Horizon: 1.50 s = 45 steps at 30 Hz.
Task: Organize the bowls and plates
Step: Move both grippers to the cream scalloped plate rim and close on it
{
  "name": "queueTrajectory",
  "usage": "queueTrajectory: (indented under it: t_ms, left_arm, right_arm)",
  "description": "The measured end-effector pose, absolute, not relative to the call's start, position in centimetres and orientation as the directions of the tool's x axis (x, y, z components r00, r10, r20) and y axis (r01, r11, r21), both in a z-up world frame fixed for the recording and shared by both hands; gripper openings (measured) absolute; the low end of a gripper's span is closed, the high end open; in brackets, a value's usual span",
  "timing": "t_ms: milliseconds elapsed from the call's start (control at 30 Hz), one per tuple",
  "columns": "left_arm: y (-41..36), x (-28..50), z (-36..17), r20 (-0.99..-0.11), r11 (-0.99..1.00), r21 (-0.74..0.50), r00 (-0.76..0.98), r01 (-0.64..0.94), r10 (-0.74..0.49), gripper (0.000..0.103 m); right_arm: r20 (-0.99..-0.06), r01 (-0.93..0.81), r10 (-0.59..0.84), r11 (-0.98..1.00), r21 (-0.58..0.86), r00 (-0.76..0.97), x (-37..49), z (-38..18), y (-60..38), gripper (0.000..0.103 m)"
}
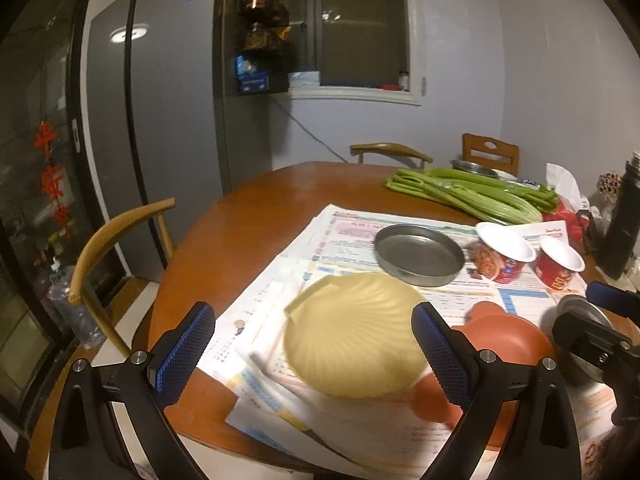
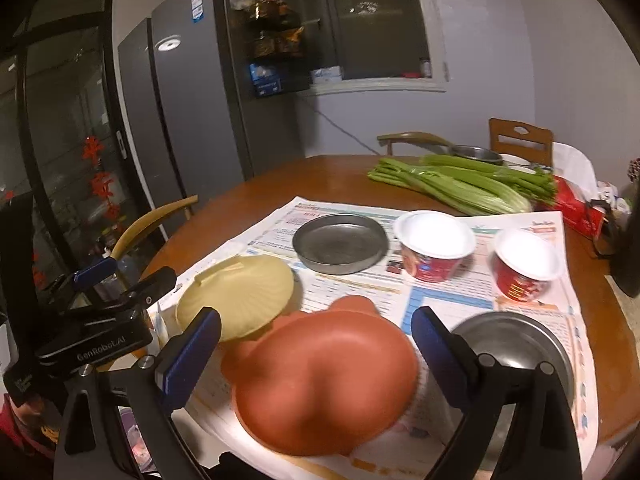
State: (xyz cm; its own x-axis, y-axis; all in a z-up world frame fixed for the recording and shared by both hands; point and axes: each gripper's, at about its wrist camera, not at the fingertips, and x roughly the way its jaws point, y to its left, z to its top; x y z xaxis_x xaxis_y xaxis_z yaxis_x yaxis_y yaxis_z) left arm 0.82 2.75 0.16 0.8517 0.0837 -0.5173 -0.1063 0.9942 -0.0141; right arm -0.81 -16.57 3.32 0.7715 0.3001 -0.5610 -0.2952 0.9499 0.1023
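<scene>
While both grippers hover low over the near table edge, each has its jaws spread wide with nothing between the pads. The left gripper [image 1: 312, 354] frames a blurred cream shell-shaped plate [image 1: 352, 332]; the right gripper [image 2: 316, 356] frames a blurred terracotta plate [image 2: 324, 372] whose near rim is cut off. Just right, a steel bowl [image 2: 516, 348] is partly hidden by a finger. All sit on newspaper [image 2: 440, 296]. Farther back stand a steel pan [image 2: 340, 244] and 2 red paper cups [image 2: 434, 246], well apart. Celery [image 2: 460, 184] lies beyond on the round table [image 2: 260, 196], with bare wood at left.
</scene>
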Motion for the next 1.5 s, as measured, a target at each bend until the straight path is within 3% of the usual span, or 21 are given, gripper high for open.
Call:
queueTrajectory:
  t_ms: [167,400,933,1500]
  left_arm:
    - [4.3,3.0,-1.0,-0.583,0.992,-0.015,0.807,-0.125,0.093,0.099]
    - [5.6,4.9,-1.6,-0.603,0.991,-0.031,0.793,-0.132,0.087,0.099]
    - [7.9,9.3,-3.4,-0.672,0.986,-0.090,0.739,-0.138,0.042,0.099]
    - [8.0,12.4,-5.9,-0.739,0.984,-0.127,0.674,-0.125,-0.010,0.099]
  right_arm:
    - [-0.608,-0.346,0.339,0.932,0.111,0.718,2.3,2.9,-14.6,0.095]
    - [-0.670,-0.367,0.350,0.922,0.123,0.655,5.8,1.7,-12.7,0.095]
    - [-0.705,-0.406,0.340,0.910,0.081,0.622,10.5,0.5,-9.7,0.095]
    - [-0.772,-0.424,0.357,0.897,0.127,0.526,13.8,-1.9,-8.1,0.094]
